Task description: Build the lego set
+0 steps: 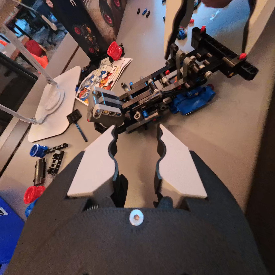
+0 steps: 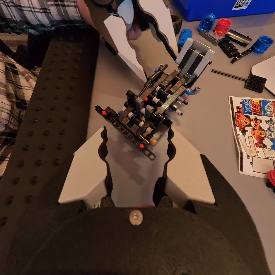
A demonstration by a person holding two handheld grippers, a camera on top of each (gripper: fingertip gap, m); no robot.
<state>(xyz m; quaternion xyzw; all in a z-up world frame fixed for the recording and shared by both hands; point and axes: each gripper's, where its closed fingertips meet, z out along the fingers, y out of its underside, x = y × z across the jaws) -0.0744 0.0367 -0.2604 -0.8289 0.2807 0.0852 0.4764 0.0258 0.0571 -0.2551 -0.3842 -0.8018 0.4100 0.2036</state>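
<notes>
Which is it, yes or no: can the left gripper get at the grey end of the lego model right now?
Probably yes. The left gripper is open, empty, and its tips sit just short of the lego model, with only bare table between. The right gripper waits at the opposite end.

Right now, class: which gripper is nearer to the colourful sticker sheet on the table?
Left. The left gripper sits at the model's grey-block end, beside the sticker sheet. The right gripper is at the model's opposite end, by the long black beam.
</notes>
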